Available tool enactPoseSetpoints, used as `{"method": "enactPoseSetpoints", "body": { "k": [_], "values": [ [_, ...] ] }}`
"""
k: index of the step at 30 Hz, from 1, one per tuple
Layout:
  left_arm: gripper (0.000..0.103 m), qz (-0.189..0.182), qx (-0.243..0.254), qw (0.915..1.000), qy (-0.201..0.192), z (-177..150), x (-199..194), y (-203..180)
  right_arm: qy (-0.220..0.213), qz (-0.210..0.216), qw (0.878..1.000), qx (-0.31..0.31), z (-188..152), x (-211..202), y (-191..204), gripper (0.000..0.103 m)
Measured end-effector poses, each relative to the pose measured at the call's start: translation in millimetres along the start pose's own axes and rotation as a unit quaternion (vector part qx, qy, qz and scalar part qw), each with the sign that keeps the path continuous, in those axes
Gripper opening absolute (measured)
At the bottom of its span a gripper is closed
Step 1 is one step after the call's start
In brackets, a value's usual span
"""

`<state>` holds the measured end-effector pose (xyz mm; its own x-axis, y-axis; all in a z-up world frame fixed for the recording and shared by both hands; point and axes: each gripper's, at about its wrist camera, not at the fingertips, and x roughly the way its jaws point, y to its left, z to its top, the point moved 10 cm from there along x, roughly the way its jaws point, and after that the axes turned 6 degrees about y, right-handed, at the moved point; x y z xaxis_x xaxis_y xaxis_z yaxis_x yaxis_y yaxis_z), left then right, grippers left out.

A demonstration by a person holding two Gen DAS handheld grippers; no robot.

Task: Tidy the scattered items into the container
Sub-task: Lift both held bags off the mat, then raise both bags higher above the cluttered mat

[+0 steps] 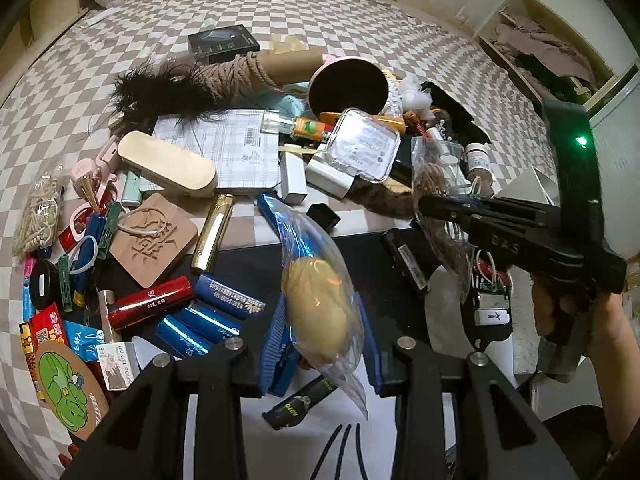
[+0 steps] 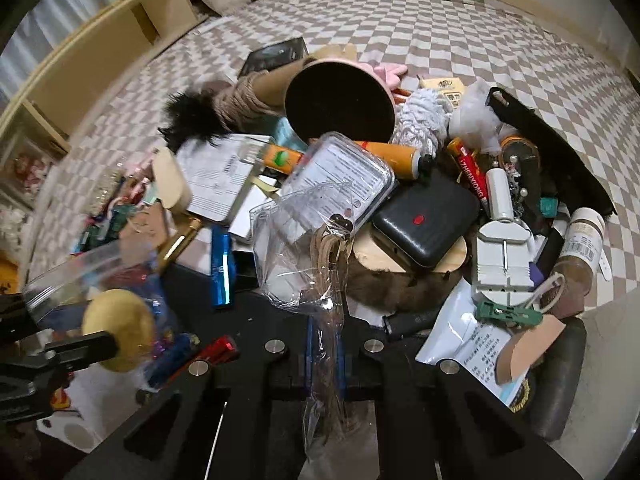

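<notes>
Left gripper (image 1: 320, 344): closed on clear plastic bag holding a yellow oval sponge (image 1: 316, 304), at 6 o'clock
Right gripper (image 2: 324, 356): clamps crinkled clear bag of brown cord (image 2: 328, 280)
Container: round pink tub with dark interior (image 1: 348, 86), at 12 o'clock in the clutter on the checkered bed (image 1: 360, 12)

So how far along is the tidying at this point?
Early, by the look of it. The left gripper holds a clear bag with a yellow sponge, and the right gripper holds a clear bag of brown cord. The round pink container lies tipped over, and most clutter remains scattered on the bed.
</notes>
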<state>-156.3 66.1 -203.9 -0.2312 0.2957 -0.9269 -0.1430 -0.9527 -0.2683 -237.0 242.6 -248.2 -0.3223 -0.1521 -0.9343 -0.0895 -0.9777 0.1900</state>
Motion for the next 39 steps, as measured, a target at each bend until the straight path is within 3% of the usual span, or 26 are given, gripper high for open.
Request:
{"method": "enactPoseSetpoints", "body": {
  "k": [3, 5, 9, 12, 20, 22, 24, 27, 29, 34, 36, 39],
  "values": [
    [0.035, 0.0, 0.004, 1.0, -0.007, 2, -5, -7, -0.003, 0.011, 1.0, 0.005, -6, -11, 3, 0.009],
    [0.028, -0.001, 0.008, 0.9999, -0.013, 3, -10, -12, -0.007, 0.017, 1.0, 0.009, -10, -21, 4, 0.009],
    [0.026, -0.002, 0.013, 0.9996, -0.026, 7, -18, -20, -0.012, 0.031, 0.999, 0.02, -12, -29, 13, 0.009],
    [0.019, -0.003, 0.012, 0.9997, -0.022, 7, -16, -22, -0.018, 0.033, 0.999, 0.021, -14, -37, 16, 0.009],
    [0.019, 0.022, 0.018, 0.9992, -0.03, 8, -13, -22, -0.033, 0.048, 0.998, 0.026, -25, -64, 18, 0.009],
    [0.025, 0.044, 0.026, 0.9981, -0.035, 10, -12, -21, -0.036, 0.053, 0.997, 0.03, -28, -69, 18, 0.009],
    [0.041, 0.058, 0.031, 0.9972, -0.037, 12, -10, -20, -0.038, 0.054, 0.997, 0.031, -29, -72, 17, 0.009],
    [0.043, 0.073, 0.034, 0.9962, -0.034, 15, -5, -19, -0.038, 0.054, 0.997, 0.032, -31, -74, 15, 0.009],
    [0.049, 0.102, 0.039, 0.9934, -0.036, 19, -5, -16, -0.039, 0.053, 0.997, 0.033, -32, -75, 13, 0.009],
    [0.049, 0.172, 0.059, 0.9826, -0.036, 27, -7, -5, -0.04, 0.056, 0.997, 0.036, -34, -78, 8, 0.009],
    [0.049, 0.166, 0.053, 0.9843, -0.024, 25, -2, 2, -0.04, 0.058, 0.997, 0.038, -35, -78, 5, 0.009],
    [0.049, 0.058, 0.001, 0.9983, 0.003, 19, 11, 4, -0.038, 0.061, 0.997, 0.041, -37, -78, 2, 0.009]
  ]
}}
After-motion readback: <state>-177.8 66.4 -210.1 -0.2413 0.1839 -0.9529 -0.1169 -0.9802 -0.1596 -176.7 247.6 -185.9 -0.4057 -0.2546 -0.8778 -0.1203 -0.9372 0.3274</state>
